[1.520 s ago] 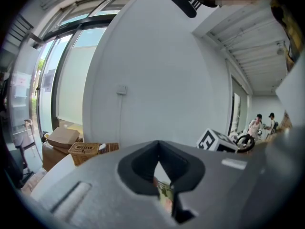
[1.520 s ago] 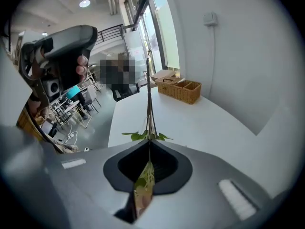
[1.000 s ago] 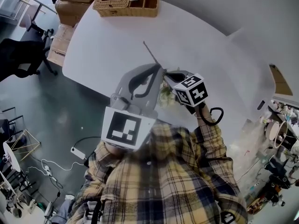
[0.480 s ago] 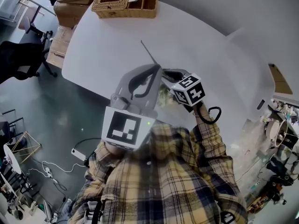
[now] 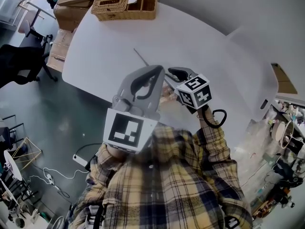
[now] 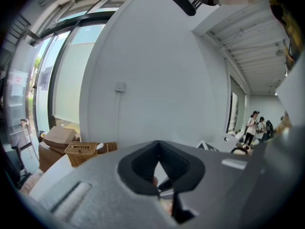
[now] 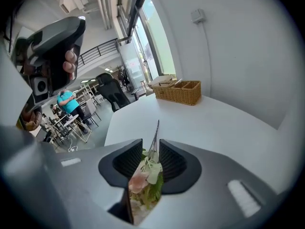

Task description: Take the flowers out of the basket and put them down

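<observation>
The wicker basket (image 5: 125,6) stands at the far end of the white table (image 5: 200,37); it also shows in the right gripper view (image 7: 177,92) and the left gripper view (image 6: 81,151). A small bunch of pale pink and green flowers (image 7: 145,175) lies between the jaws of my right gripper (image 7: 150,149), which are opening, and its thin stem (image 5: 143,60) points out over the table. The right gripper (image 5: 178,74) hovers over the near part of the table. My left gripper (image 5: 159,71) is close beside it on the left, its jaws (image 6: 158,154) meeting at the tips with nothing in them.
Cardboard boxes (image 5: 71,4) are stacked on the floor beside the basket end of the table. A black office chair (image 5: 21,63) stands left of the table. Cables (image 5: 52,173) lie on the floor near the person's feet. The table's left edge (image 5: 81,85) runs close to the grippers.
The flower stem has swung left and lower toward the table top. The right gripper's jaws have parted around the flowers. Both grippers stay near the same place.
</observation>
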### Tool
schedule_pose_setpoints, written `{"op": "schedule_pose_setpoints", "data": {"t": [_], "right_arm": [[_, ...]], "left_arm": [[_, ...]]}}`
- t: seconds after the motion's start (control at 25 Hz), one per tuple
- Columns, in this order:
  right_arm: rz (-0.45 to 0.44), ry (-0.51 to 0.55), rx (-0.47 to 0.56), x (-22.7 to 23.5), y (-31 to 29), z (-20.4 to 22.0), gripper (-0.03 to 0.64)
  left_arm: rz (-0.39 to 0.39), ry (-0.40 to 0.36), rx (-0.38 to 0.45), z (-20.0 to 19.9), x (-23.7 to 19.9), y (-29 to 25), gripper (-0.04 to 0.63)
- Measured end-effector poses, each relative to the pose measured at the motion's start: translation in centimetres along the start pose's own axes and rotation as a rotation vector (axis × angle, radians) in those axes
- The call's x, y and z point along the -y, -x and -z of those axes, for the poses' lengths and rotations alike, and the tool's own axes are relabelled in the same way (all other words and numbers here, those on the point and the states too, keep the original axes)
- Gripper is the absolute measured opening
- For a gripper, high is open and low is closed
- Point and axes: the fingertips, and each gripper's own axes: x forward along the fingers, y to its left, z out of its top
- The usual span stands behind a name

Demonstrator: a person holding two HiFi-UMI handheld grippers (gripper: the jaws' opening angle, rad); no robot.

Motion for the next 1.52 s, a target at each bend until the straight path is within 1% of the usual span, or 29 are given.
{"op": "schedule_pose_setpoints", "data": {"t": [0.28,0.6,0.84,1.04,1.24,1.32,1.52], "right_arm": [[0.041,0.012,0.106,-0.8,3.8,-2.2,0.106],[0.14,0.011,0.269,-1.3,13.2,-4.3,0.106],[0.242,-0.002,0.365,-0.6,20.3,-4.0,0.106],[0.349,-0.018,0.444,-0.1,26.1,-3.1,0.106],[0.439,0.003,0.522,-0.3,31.2,-2.4,0.098],[0.47,-0.004,0.551,-0.1,32.9,-2.2,0.081],[0.511,-0.027,0.572,1.0,35.3,-1.1,0.063]], "left_arm": [[0.038,-0.017,0.013,-0.9,2.3,-0.2,0.0],[0.154,-0.049,0.031,-2.9,7.9,-2.0,0.0],[0.255,-0.075,0.048,-4.2,12.9,-3.8,0.0],[0.332,-0.095,0.06,-4.9,16.9,-5.1,0.0],[0.384,-0.114,0.07,-5.5,20.3,-5.8,0.0],[0.405,-0.124,0.073,-5.7,21.5,-6.2,0.0],[0.443,-0.144,0.072,-6.0,23.5,-7.3,0.0]]}}
